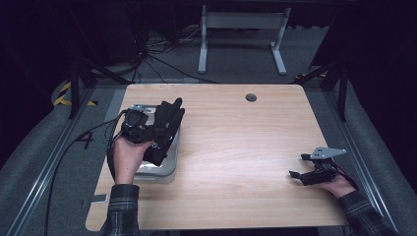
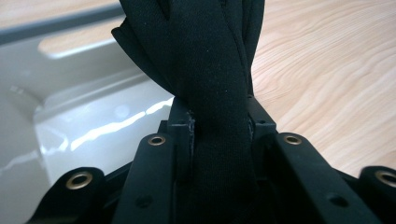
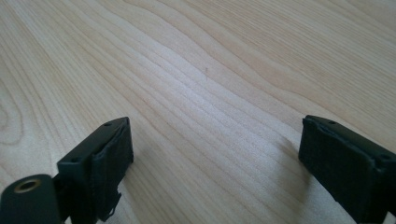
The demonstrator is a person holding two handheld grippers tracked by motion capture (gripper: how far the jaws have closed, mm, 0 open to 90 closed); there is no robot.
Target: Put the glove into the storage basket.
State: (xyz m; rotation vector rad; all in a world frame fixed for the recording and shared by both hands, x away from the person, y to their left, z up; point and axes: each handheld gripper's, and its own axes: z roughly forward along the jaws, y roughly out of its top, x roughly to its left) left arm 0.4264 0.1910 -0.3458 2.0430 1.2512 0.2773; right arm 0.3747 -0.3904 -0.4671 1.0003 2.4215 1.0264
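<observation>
Pale wood surface (image 1: 236,142), rounded corners, with dark floor and black curtain around it; a white table frame stands behind.

Left tongs (image 1: 164,125): jaws drawn in and clamped on a black cloth (image 1: 167,125). In the left gripper view the cloth (image 2: 210,93) is pinched between both pads, bunched at the grip and fanning out past the jaw tips. The person's left hand (image 1: 128,155) holds the tongs above a shiny grey tray (image 1: 164,169). Seen from above, the cloth hangs over the tray's right part, its upper end rising past the tray's far edge. The tray (image 2: 84,112) lies near the surface's left edge, with bare wood to its right.

Right tongs (image 1: 296,167): jaws wide apart, nothing between them. The right gripper view shows both pads (image 3: 112,158) low over bare wood grain. The right hand (image 1: 339,186) holds them near the surface's right edge, well apart from cloth and tray.

A round cable hole (image 1: 251,97) sits near the far edge. A cable trails from the left tongs off the left side.
</observation>
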